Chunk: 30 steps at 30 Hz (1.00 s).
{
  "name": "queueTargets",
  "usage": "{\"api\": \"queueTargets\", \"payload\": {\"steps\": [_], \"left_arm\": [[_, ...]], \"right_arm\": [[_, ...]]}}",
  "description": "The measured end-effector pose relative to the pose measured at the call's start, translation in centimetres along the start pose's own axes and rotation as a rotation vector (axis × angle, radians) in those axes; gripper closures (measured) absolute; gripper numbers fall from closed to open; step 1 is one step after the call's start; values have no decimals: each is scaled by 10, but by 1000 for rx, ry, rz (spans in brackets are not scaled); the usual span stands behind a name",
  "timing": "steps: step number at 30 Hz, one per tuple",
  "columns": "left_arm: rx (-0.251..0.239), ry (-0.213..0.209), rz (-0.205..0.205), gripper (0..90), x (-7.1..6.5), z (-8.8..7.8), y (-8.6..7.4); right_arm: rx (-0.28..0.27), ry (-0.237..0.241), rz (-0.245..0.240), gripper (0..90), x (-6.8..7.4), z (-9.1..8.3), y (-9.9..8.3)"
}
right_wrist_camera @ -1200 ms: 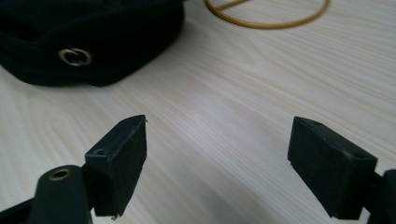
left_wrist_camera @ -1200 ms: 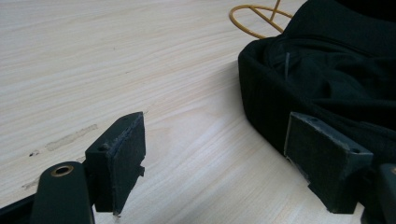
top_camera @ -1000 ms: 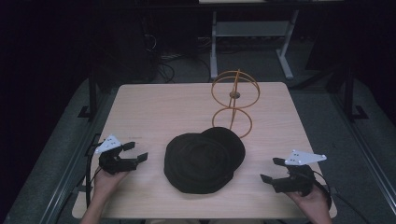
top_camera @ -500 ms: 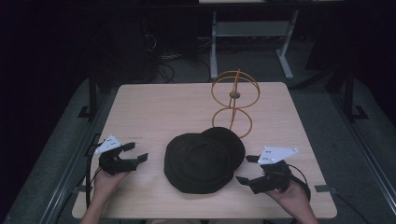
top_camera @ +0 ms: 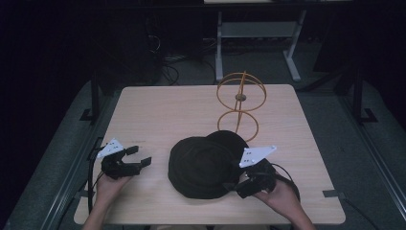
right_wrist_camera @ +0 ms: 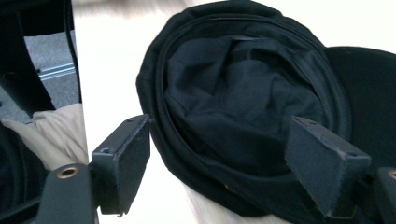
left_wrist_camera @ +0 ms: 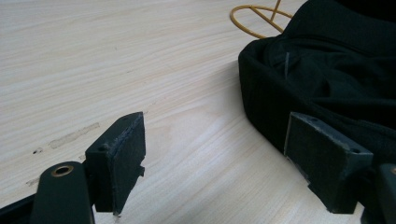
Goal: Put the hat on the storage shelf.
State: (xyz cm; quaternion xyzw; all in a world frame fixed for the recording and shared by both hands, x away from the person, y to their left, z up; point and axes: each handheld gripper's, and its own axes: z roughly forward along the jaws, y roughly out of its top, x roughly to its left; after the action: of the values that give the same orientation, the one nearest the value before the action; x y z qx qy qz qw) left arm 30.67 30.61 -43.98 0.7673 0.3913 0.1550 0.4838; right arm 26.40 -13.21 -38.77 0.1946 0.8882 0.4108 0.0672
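Note:
A black hat [top_camera: 201,167] lies upside down on the wooden table [top_camera: 158,110], its lining showing in the right gripper view [right_wrist_camera: 243,93]. My right gripper [top_camera: 234,185] is at the hat's right front edge and points left over it. Its jaws have just been closing a little but still stand wide. The hat's near rim lies between them [right_wrist_camera: 217,163] and the pads do not press on it. My left gripper [top_camera: 140,155] rests open on the table left of the hat, with bare wood between its pads [left_wrist_camera: 215,158]. The hat's side [left_wrist_camera: 336,70] is just beyond its right pad.
An orange wire stand [top_camera: 239,103] made of rings stands upright behind the hat, and its base ring [left_wrist_camera: 254,21] is close to the brim. The table's front edge is near both hands. Dark floor, cables and a white desk frame [top_camera: 258,33] lie beyond the table.
My right gripper has moved left from the table's right edge to the hat's rim. The left gripper and the hat have stayed in place.

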Motion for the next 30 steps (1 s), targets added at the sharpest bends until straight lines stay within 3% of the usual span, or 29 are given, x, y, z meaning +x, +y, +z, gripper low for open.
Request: {"api": "queueTargets", "payload": {"steps": [12, 30], "left_arm": [[-6, -16, -4, 204, 0, 0, 0], [-8, -19, -3, 204, 1, 0, 0]], "right_arm": [[30, 30, -72, 296, 14, 24, 18], [49, 89, -123, 356, 29, 47, 30]]}}
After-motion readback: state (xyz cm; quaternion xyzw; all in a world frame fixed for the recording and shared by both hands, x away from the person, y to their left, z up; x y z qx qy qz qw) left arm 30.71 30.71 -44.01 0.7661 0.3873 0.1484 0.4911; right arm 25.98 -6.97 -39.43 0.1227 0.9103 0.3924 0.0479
